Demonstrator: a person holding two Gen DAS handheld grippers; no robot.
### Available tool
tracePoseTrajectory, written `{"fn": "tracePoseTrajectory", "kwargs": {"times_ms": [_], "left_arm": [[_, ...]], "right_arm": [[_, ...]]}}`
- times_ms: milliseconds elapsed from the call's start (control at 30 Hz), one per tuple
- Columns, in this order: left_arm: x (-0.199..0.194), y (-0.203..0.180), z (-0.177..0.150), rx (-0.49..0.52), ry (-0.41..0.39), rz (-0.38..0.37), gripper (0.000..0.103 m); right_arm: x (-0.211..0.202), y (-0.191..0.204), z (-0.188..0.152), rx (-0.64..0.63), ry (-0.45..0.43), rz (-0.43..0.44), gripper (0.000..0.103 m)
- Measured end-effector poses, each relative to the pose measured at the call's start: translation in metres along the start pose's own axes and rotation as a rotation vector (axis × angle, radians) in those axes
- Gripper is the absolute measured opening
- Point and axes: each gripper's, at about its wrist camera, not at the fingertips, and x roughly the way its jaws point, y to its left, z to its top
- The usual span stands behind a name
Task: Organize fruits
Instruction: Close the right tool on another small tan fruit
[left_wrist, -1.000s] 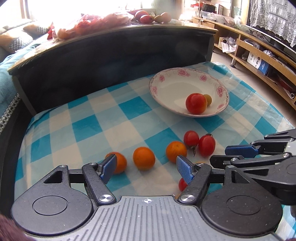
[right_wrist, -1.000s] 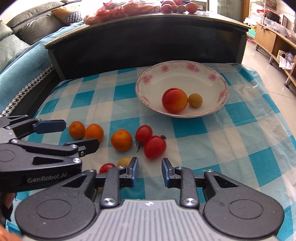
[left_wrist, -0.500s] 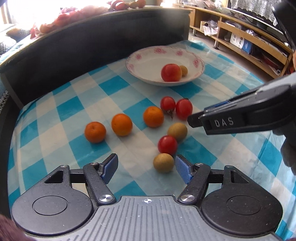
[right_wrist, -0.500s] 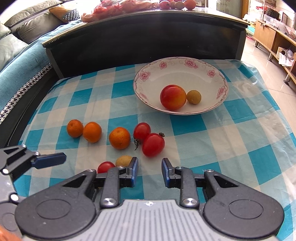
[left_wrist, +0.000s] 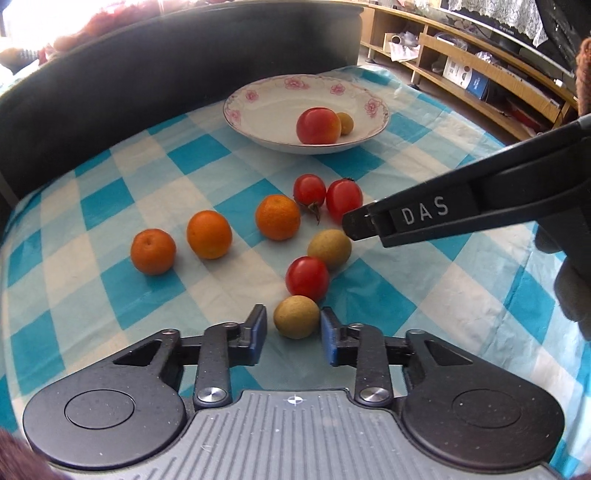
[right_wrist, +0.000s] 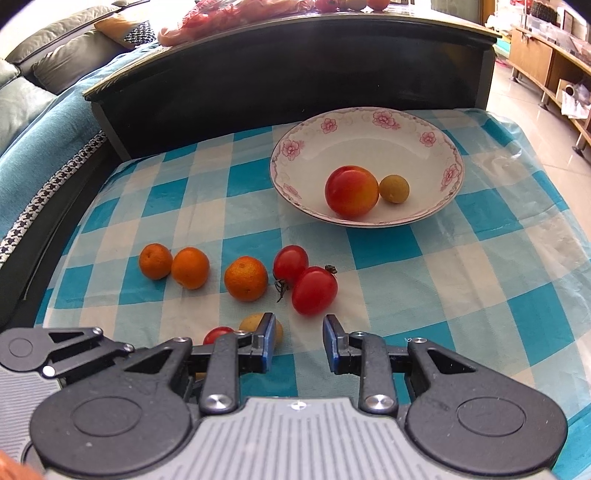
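On the blue-and-white checked tablecloth (left_wrist: 122, 295), three small orange mandarins are laid in a loose row, the leftmost mandarin (left_wrist: 153, 251) and the middle mandarin (left_wrist: 209, 234) near each other and the third mandarin (left_wrist: 277, 217) a little apart to their right. Just right of these, two red cherry tomatoes (left_wrist: 327, 194) are seen side by side, apparently touching. Nearer the camera, a tan round longan-like fruit (left_wrist: 329, 249), a single red cherry tomato (left_wrist: 307, 278) and a second tan round fruit (left_wrist: 296, 316) are strung in a short line. The left gripper (left_wrist: 293, 336) is held released, its blue-padded fingers set on either side of the nearest tan fruit without touching it. Farther back, a white shallow bowl with pink flower rim (left_wrist: 258, 110) is seen holding a large red-orange round fruit (left_wrist: 318, 125) and a small tan fruit (left_wrist: 344, 123) beside it. The right gripper (right_wrist: 298, 349) is spread open over bare cloth; nothing is grasped, and its black arm marked DAS is seen at the right edge of the left wrist view.
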Motion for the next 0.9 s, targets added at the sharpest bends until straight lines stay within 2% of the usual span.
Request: {"fn": "tracePoseTrajectory", "kwargs": {"times_ms": [500, 900], "left_arm": [[-0.002, 0.003, 0.0, -0.013, 0.002, -0.007, 0.036], [0.0, 0.003, -0.001, -0.014, 0.002, -0.003, 0.039]], "right_arm": [[0.022, 0.003, 0.009, 0.14, 0.064, 0.117, 0.032], [0.031, 0.009, 0.01, 0.094, 0.067, 0.097, 0.031]]}}
